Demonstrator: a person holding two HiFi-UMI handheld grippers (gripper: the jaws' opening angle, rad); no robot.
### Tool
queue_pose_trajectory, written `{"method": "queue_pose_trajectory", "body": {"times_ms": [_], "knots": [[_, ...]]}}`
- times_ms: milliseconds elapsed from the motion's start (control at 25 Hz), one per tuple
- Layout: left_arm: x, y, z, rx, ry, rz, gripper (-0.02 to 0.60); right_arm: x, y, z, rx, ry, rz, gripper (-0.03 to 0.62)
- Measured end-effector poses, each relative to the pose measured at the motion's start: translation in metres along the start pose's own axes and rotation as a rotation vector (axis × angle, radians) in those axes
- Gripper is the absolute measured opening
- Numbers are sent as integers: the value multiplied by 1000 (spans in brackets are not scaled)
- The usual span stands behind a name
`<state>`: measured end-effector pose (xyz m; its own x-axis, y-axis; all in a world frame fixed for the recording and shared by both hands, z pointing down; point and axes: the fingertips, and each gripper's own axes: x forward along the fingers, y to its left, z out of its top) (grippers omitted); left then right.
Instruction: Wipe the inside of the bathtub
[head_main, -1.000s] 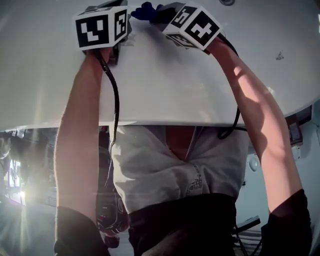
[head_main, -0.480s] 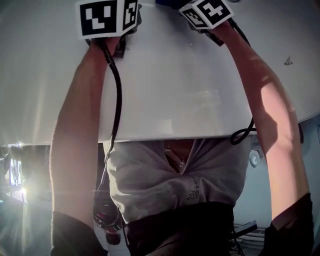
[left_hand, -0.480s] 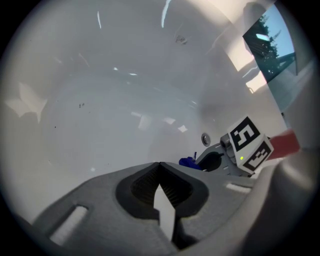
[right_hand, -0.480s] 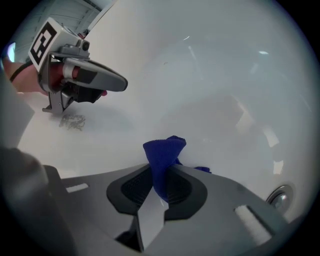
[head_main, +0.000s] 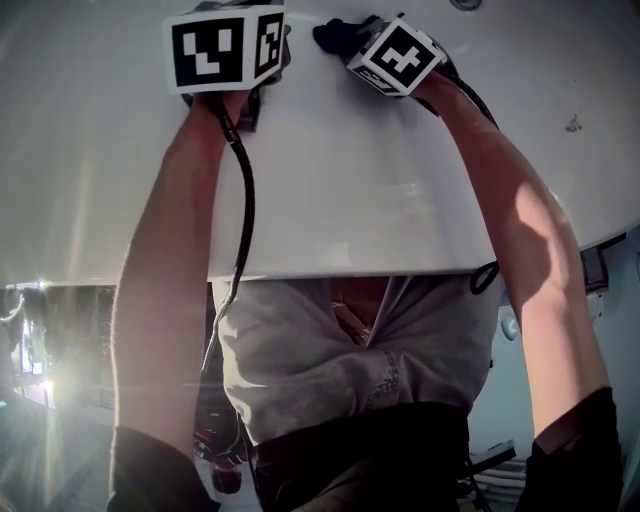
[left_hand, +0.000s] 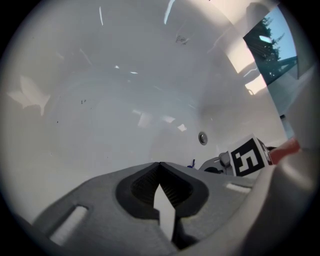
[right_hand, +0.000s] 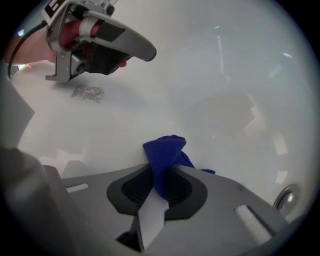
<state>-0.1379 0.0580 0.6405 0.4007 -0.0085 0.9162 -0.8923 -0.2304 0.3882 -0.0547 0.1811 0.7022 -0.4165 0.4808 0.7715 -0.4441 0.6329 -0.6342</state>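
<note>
As right hand-held gripper pinches cloth, left hand-held gripper closed, inside bathtub

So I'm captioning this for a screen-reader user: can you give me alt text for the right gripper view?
The right gripper has its fingers shut on a bunched blue cloth, with the white bathtub interior beyond it. The left gripper shows at upper left, above a grey smudge, and a metal fitting at lower right.

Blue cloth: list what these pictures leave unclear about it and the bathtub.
- Right gripper view: the right gripper hides whether the blue cloth touches the bathtub.
- Head view: cloth mostly behind that gripper's marker cube.
- Right gripper view: gray mark too blurred to identify.
</note>
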Motion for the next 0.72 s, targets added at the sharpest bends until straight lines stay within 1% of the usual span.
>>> {"method": "queue_pose_trajectory", "body": {"times_ms": [120, 200, 480, 720], "knots": [[-12, -4, -2, 16, 8, 10, 2, -12, 9, 5, 28, -51, 6, 57], [-17, -6, -4, 27, 8, 14, 2, -18, 16, 5, 36, -63, 15, 57], [-32, -16, -4, 29, -1, 21, 2, -32, 38, 0, -4, -57, 33, 57], [-56, -29, -1, 16, -15, 40, 2, -52, 62, 1, -23, -54, 57, 57]]}}
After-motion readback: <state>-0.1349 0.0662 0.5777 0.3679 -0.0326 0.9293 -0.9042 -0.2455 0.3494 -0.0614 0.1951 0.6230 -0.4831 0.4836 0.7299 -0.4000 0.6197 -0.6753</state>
